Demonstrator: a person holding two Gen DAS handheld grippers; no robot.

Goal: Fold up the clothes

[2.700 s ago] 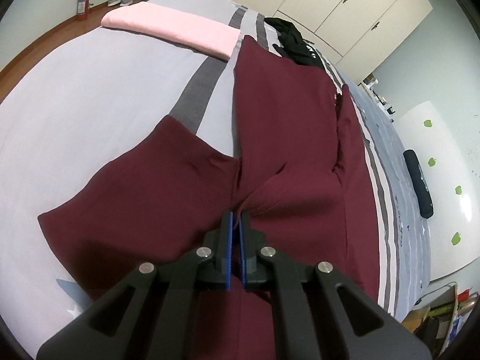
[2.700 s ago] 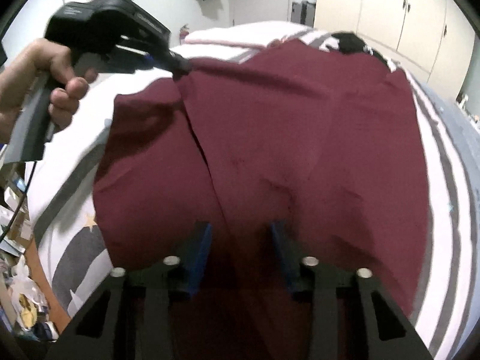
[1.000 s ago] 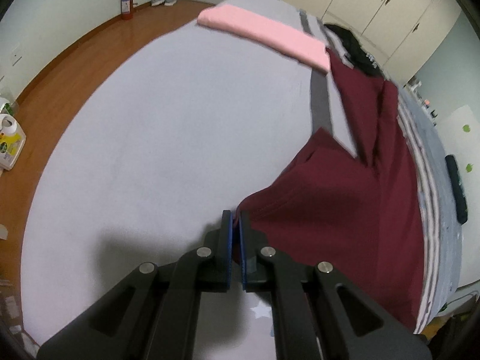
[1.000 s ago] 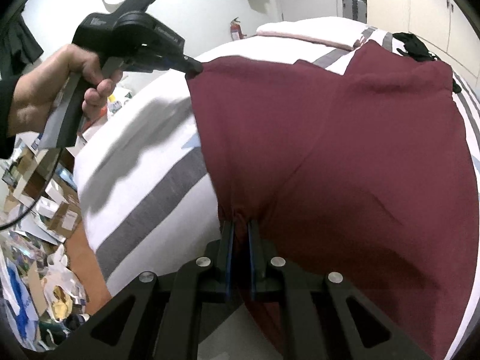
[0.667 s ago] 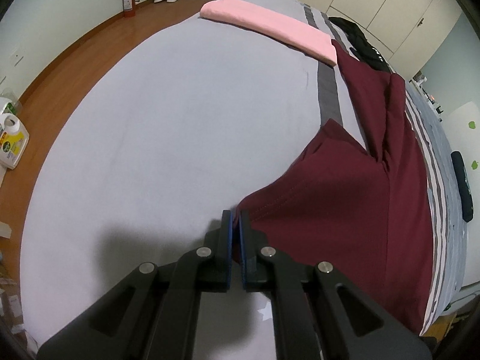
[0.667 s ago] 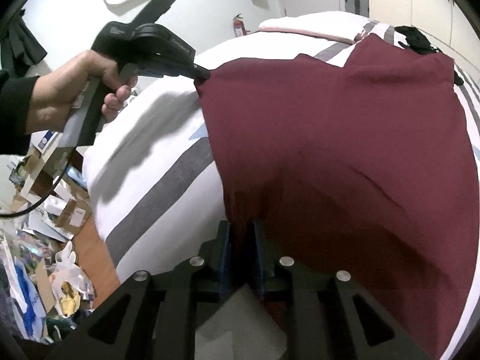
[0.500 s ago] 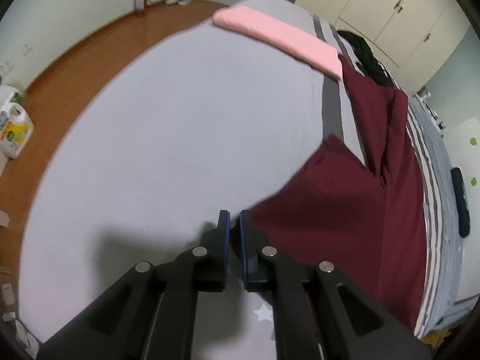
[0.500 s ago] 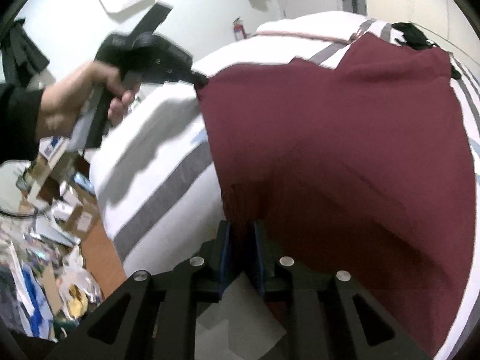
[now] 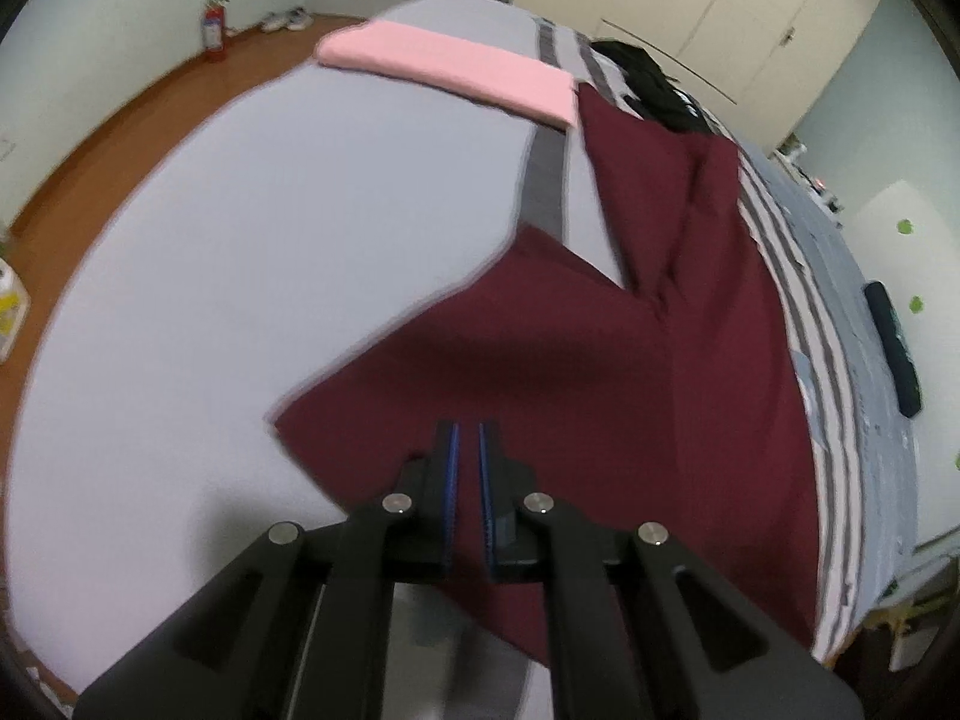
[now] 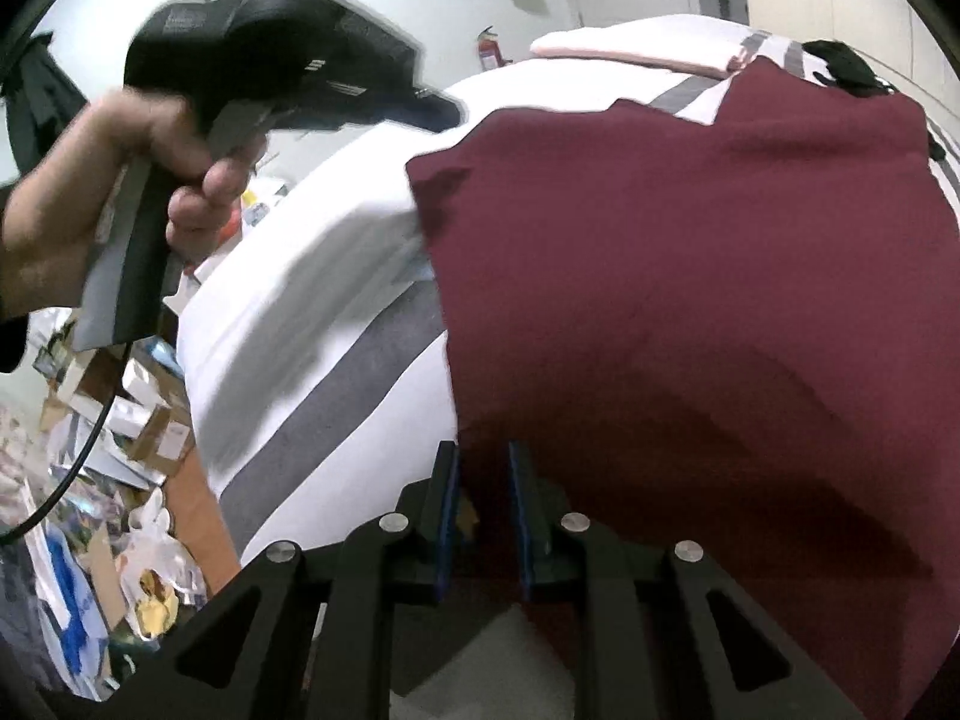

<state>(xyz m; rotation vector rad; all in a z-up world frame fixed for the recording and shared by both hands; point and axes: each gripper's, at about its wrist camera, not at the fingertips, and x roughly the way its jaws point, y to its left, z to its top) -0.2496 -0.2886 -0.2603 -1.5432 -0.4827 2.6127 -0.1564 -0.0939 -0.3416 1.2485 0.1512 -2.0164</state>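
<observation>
A maroon garment point(image 9: 570, 372) lies spread flat on the bed point(image 9: 270, 210). In the left wrist view my left gripper point(image 9: 467, 429) hovers over its near part, jaws shut with nothing between them. The right wrist view shows that left gripper point(image 10: 447, 114) in a person's hand point(image 10: 90, 210), lifted clear of the maroon garment's point(image 10: 690, 270) corner, which rests on the sheet. My right gripper point(image 10: 483, 450) sits at the near edge of the cloth. Its jaws have parted, the hem lies between them, and the pads do not press on it.
A folded pink cloth point(image 9: 444, 69) and a black garment point(image 9: 654, 90) lie at the bed's far end. A fire extinguisher point(image 9: 213, 27) stands by the wall. Boxes and bags point(image 10: 90, 480) litter the floor beside the bed. A dark oblong object point(image 9: 894, 354) lies at the right.
The left gripper has let go of the garment's corner and drawn up and away; the corner now lies on the bed. The right jaws have parted from their grip on the hem.
</observation>
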